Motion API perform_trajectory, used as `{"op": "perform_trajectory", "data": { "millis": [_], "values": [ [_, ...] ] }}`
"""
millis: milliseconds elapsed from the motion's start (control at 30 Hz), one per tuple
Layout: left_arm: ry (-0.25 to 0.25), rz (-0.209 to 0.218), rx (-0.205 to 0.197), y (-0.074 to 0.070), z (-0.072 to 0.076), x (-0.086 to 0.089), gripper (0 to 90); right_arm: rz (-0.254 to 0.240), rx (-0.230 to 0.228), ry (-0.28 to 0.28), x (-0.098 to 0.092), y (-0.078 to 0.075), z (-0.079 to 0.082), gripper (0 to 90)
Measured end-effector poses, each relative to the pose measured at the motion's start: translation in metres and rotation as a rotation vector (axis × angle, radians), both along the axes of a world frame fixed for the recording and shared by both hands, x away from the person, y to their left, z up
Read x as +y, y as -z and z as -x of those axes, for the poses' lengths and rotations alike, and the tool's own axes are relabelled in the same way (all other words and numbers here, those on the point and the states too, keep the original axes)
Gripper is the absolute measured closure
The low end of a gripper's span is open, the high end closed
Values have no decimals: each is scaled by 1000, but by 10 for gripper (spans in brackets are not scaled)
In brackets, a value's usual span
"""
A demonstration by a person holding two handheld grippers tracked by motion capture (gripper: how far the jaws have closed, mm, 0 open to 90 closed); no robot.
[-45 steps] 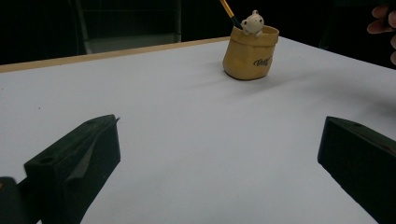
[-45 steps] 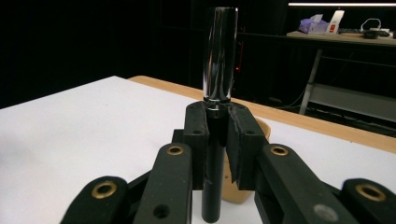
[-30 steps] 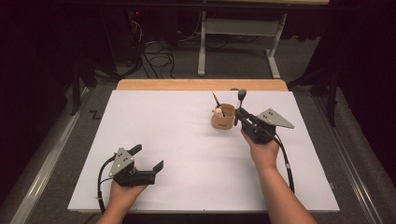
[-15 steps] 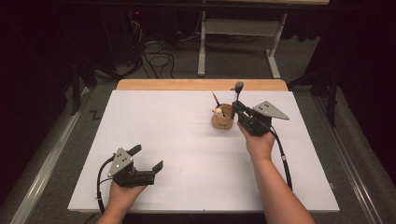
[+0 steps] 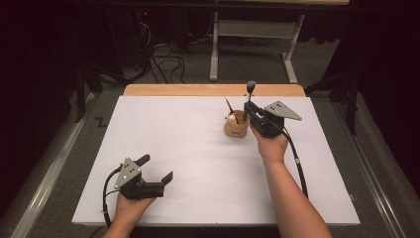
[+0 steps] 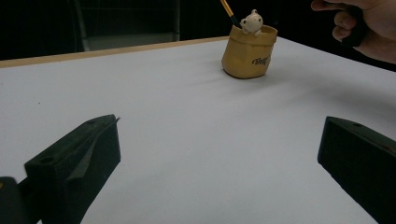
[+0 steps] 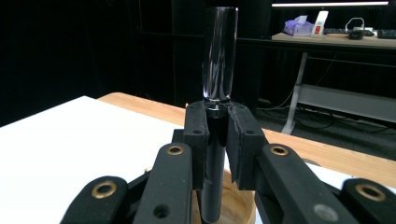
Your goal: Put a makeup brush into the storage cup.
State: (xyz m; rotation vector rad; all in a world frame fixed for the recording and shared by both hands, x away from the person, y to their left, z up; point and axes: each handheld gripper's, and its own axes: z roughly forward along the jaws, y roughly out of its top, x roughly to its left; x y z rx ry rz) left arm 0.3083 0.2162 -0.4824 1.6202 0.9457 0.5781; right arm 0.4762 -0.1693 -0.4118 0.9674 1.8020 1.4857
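A tan pouch-shaped cup (image 5: 236, 127) stands on the white table (image 5: 198, 148) right of the middle, with a pencil (image 5: 230, 107) and a small white figure (image 5: 231, 119) in it. My right gripper (image 5: 249, 108) is beside the cup, shut on a black pen (image 5: 250, 92) that it holds upright. In the right gripper view, the pen (image 7: 219, 60) stands between the pads of the right gripper (image 7: 218, 135), with its lower end over the cup's mouth (image 7: 236, 200). My left gripper (image 5: 156, 168) rests open near the front left edge. Its view faces the cup (image 6: 249, 51).
A wooden strip (image 5: 213, 89) runs along the table's far edge. Beyond it are a desk frame (image 5: 252, 34) and floor cables (image 5: 166, 57). The hand that holds the right gripper (image 6: 364, 28) shows right of the cup in the left gripper view.
The right hand has carried the pen a little toward the far edge and slightly up, closer over the cup. The left gripper has stayed put.
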Motion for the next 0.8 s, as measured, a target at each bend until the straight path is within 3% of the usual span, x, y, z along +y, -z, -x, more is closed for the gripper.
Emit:
{"op": "perform_trajectory", "data": {
  "millis": [800],
  "values": [
    [0, 8, -6, -2, 2, 3, 4, 23, 60, 5, 9, 20, -8, 804]
  ]
}}
